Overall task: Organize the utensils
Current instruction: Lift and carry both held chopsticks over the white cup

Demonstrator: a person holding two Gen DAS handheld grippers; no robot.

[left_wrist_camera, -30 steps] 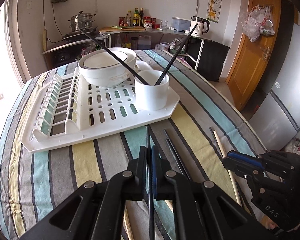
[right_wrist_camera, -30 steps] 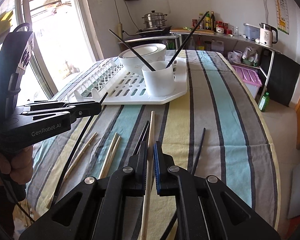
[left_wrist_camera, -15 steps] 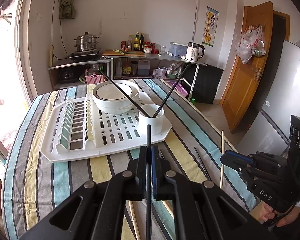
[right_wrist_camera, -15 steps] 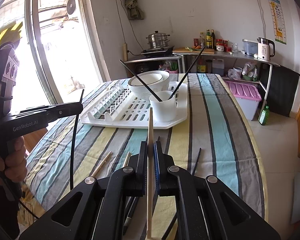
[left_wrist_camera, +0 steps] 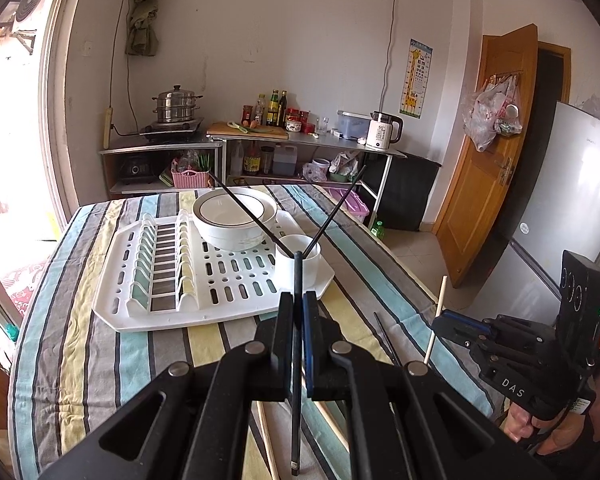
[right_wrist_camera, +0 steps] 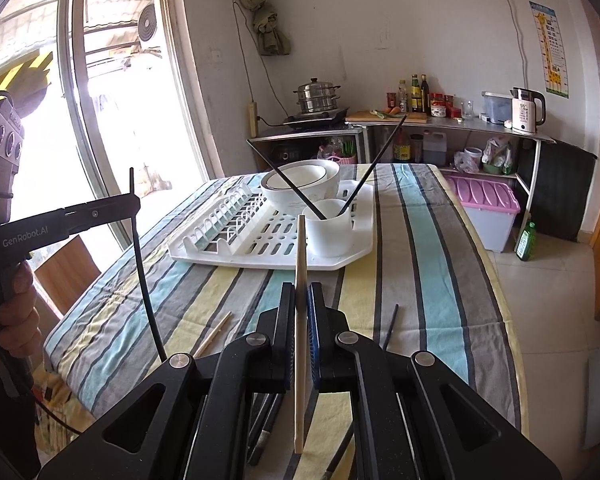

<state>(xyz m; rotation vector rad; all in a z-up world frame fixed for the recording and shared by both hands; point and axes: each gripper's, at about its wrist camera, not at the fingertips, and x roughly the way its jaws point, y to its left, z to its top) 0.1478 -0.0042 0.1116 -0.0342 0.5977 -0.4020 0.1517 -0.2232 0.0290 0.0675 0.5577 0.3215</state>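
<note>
The left gripper [left_wrist_camera: 298, 312] pinches a black chopstick [left_wrist_camera: 297, 280] at lower centre of its view, the tip overlapping the white cup [left_wrist_camera: 298, 270] on the drying rack [left_wrist_camera: 220, 280]. The right gripper [right_wrist_camera: 300, 308] clamps a wooden chopstick [right_wrist_camera: 300, 260] at lower centre of its view. Both sticks' lower ends run between the gripper arms. Loose chopsticks [right_wrist_camera: 214, 334] on the striped tablecloth [right_wrist_camera: 420, 260] lie partly hidden.

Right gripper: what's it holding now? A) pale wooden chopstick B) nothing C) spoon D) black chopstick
A: the right gripper has its jaws shut on a pale wooden chopstick; the black chopstick is in the left gripper.
</note>
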